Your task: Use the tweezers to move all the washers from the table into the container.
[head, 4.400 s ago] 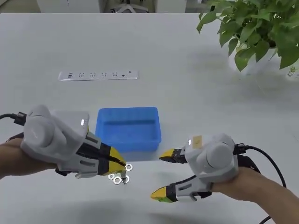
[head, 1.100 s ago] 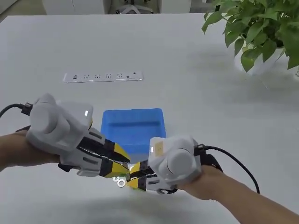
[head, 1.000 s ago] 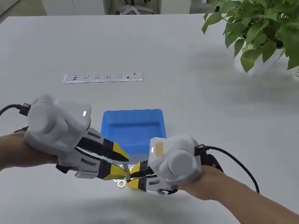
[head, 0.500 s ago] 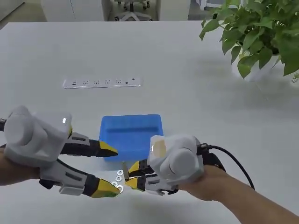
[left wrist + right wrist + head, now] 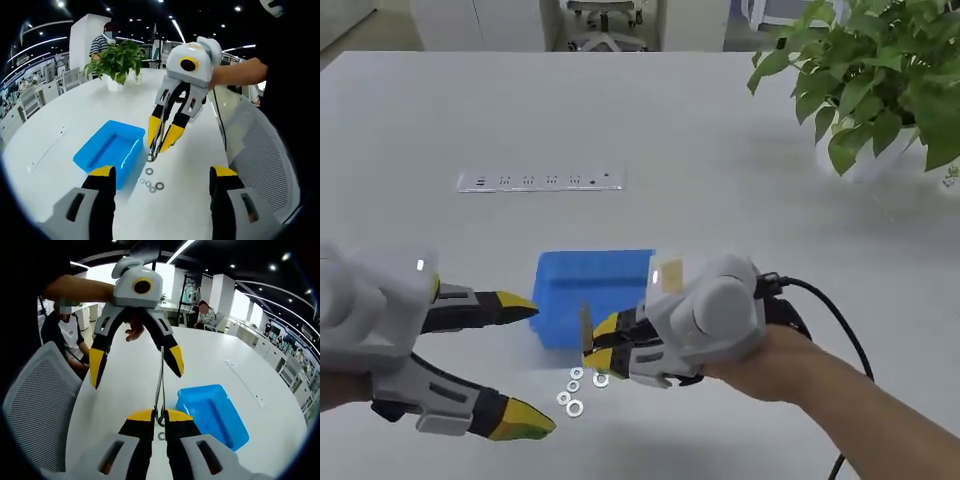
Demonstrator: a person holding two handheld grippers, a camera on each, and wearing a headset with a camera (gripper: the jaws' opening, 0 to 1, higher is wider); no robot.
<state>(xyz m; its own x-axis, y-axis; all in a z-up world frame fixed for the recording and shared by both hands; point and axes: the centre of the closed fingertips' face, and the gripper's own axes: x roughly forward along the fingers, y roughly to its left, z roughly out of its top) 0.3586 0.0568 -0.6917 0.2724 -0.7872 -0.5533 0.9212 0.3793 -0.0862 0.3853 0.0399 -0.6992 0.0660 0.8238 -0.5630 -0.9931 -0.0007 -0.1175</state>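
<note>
Several small metal washers (image 5: 576,390) (image 5: 151,184) lie on the white table just in front of the blue container (image 5: 560,290) (image 5: 107,149) (image 5: 215,412). My right gripper (image 5: 603,347) (image 5: 160,416) is shut on the thin metal tweezers (image 5: 585,322) (image 5: 154,146) (image 5: 161,380), a little above the washers and beside the container's near edge. My left gripper (image 5: 530,365) (image 5: 164,172) is wide open with nothing in it, to the left of the washers. Whether the tweezer tips hold a washer cannot be made out.
A white power strip (image 5: 540,181) lies beyond the container. A potted plant (image 5: 880,70) (image 5: 116,60) stands at the far right. The right gripper's cable (image 5: 830,320) trails toward the near right. Mesh chairs (image 5: 35,405) and people show around the table.
The left gripper let go of the tweezers, opened and drew back to the left. The right gripper, open earlier, has shut on the tweezers and lifted slightly toward the container.
</note>
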